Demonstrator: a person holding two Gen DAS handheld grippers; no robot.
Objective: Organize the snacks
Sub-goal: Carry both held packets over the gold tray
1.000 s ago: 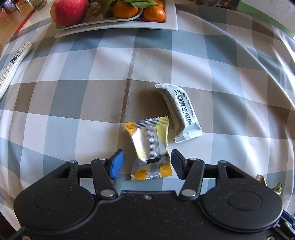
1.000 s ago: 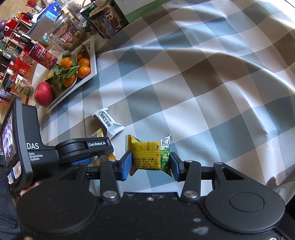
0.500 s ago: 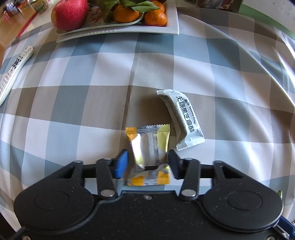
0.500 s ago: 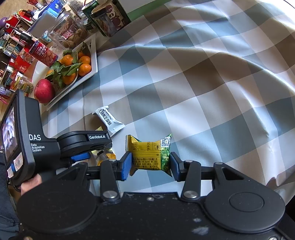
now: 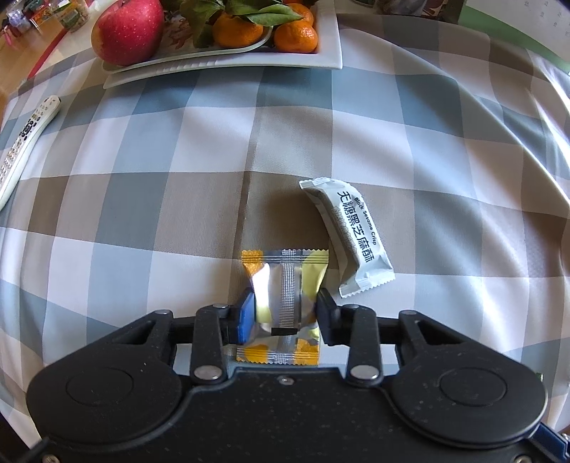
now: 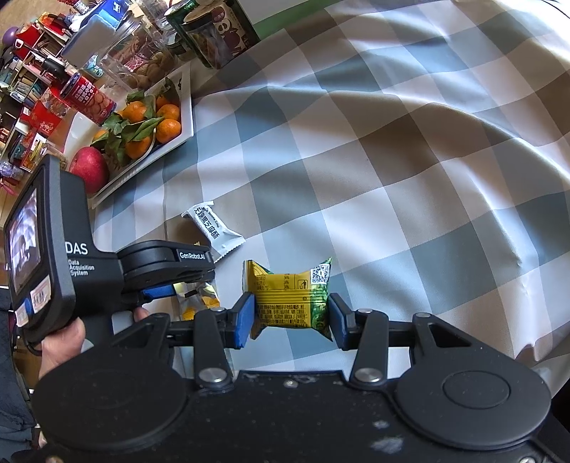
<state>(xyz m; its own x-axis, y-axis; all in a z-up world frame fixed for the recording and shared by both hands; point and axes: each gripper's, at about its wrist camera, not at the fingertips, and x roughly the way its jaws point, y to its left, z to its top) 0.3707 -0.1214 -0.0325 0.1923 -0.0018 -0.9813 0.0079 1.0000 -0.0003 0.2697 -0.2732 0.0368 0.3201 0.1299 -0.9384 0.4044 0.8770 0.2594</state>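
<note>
Left wrist view: the left tool [image 5: 285,315] points down at the desk [image 5: 142,199], which is covered in a blue, grey and white checked cloth, and its jaws are closing on a small silver and yellow foil-wrapped snack [image 5: 283,295] lying seam-up between them, both pads touching the wrapper's sides. Just beside it to the right lies a long white snack packet with dark printed characters [image 5: 351,235], its near corner close to the foil snack. Farther back sits a white rectangular tray [image 5: 327,42] bearing a red apple [image 5: 126,30] and leafy orange tangerines [image 5: 295,35]; a white remote control [image 5: 26,142] lies at the left edge. Right wrist view: the right tool [image 6: 290,320] is clamped on a yellow and green crinkled snack packet [image 6: 290,299], held between both blue pads above the cloth. To its left a person's hand [image 6: 62,342] grips the other black handle, with the white packet [image 6: 213,231] beyond it.
</note>
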